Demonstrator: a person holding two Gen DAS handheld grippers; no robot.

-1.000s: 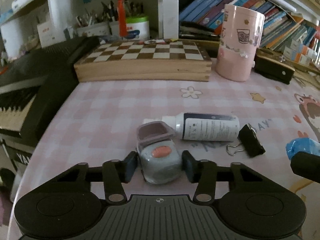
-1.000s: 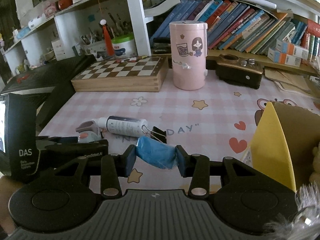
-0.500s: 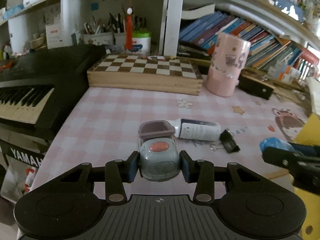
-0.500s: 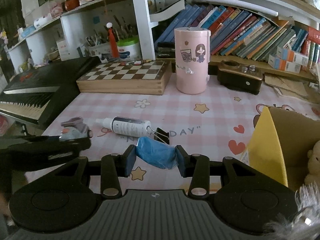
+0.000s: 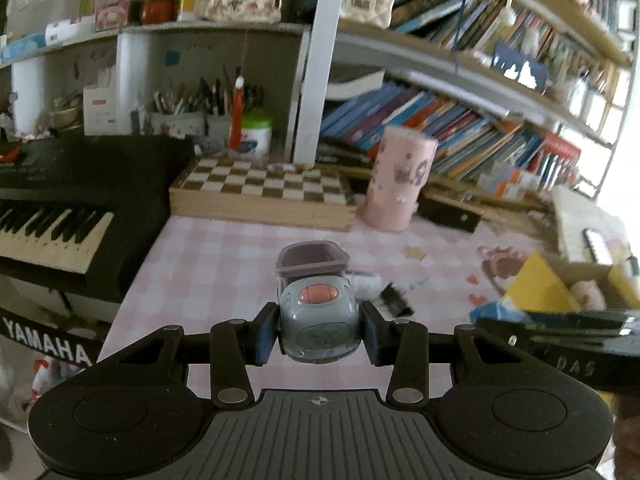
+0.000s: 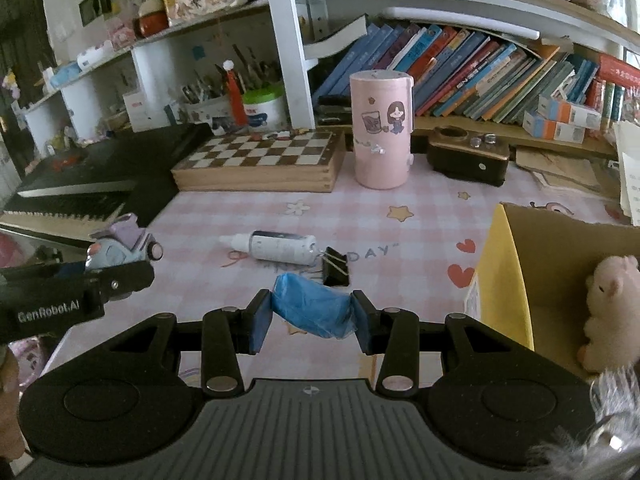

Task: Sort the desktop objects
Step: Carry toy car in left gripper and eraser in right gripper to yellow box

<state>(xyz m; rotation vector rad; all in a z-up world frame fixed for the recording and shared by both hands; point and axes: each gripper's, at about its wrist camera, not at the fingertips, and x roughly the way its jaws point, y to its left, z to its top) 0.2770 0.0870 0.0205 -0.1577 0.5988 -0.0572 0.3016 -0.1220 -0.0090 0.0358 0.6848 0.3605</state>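
- The left hand-held gripper (image 5: 319, 333) is closed on a small grey toy car (image 5: 318, 318); its blue pads press both sides of the car, which is lifted clear of the table (image 5: 224, 264). The car has a red button on top and a purple open bin at its far end.
- The right hand-held gripper (image 6: 313, 317) is closed on a crumpled blue wrapper (image 6: 314, 312), held above the table near the bottom centre of the right wrist view.
- In the right wrist view, the left gripper and its toy car appear at the left edge, raised above the table.
- A white bottle (image 6: 280, 246) lies on its side at the centre of the pink checked table, with a black binder clip (image 6: 336, 270) touching its right end.
- A cardboard box with a yellow flap (image 6: 504, 276) sits at the right edge; a pink plush toy (image 6: 610, 312) lies inside it.
- At the back of the table stand a wooden chessboard (image 6: 260, 164) and, just right of it, a pink cylinder (image 6: 382, 128).
- A black keyboard (image 5: 60, 216) fills the left side of the left wrist view.
- Shelves of books (image 6: 480, 76) run along the upper right.
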